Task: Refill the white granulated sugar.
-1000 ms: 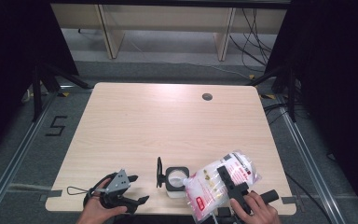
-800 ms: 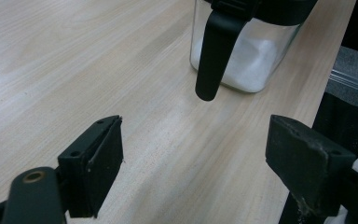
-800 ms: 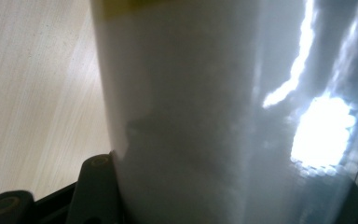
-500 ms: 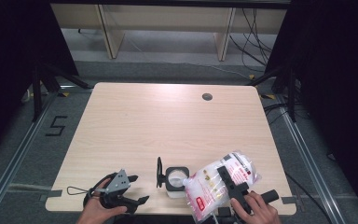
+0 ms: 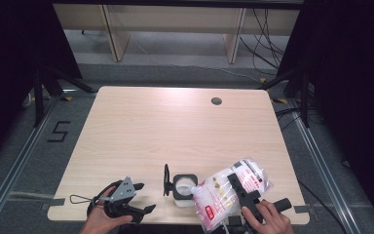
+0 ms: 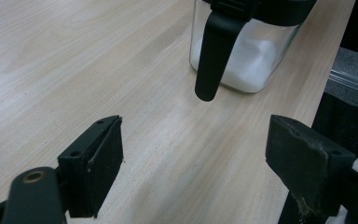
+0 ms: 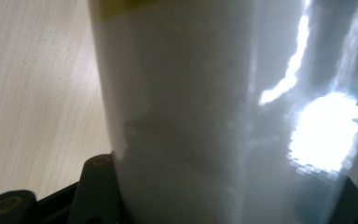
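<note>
So at the bottom of the high view, the right tongs (image 5: 241, 192) were clamped around a plastic bag (image 5: 226, 195) full of white powder, with red print on it. The bag sat tilted at the lower right of the frame, its lower corner leaning toward the open top of a small clear jar (image 5: 183, 186) that stood on the desk (image 5: 175, 126) near the front edge, lower centre. In the right gripper view the bag (image 7: 223, 112) took up nearly everything, pressed right between the black jaws, so yeah, that one had a proper grip, jaws about halfway spread around the bag's bulk.

The jar had a black rim and its black lid (image 5: 166, 179) flipped up on the left side. Some white powder sat in the bottom of the jar (image 6: 247, 51) in the left gripper view, upper right of that frame, with the lid's black tab hanging down in front of it.

The left tongs (image 5: 136, 207) were at the lower left of the high view, just resting by the desk edge, jaws spread wide with nothing between them. They sat near the jar but not touching it.
</note>
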Available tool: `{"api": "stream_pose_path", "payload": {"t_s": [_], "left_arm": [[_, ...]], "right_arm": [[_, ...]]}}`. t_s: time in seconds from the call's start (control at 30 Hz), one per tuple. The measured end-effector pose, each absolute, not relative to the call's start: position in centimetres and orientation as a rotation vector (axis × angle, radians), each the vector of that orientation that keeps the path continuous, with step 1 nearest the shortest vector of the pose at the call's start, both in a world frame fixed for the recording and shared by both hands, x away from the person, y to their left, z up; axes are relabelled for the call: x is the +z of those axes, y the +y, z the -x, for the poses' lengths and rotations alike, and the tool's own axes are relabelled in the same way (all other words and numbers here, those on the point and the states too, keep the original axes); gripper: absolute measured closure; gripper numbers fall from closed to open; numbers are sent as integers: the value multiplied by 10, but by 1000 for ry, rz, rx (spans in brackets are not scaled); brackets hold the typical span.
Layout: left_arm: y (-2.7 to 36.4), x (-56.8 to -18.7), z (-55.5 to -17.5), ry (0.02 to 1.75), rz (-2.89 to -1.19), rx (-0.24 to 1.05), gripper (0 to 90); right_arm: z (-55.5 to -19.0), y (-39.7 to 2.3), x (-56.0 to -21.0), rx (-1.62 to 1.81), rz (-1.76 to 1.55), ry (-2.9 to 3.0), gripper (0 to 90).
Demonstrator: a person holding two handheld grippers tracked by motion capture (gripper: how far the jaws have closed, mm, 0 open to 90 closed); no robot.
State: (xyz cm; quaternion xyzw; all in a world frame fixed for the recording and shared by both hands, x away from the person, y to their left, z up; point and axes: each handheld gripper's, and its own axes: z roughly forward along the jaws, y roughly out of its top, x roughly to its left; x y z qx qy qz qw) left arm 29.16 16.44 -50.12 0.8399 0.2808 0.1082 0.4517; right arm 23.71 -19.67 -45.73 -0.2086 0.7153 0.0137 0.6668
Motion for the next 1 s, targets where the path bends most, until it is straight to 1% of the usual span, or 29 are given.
{"api": "stream_pose_path", "payload": {"t_s": [1.0], "left_arm": [[164,-501,-291,695,-2075,268,185]], "right_arm": [[-238,-197,-456,30,478,1608,480]]}}
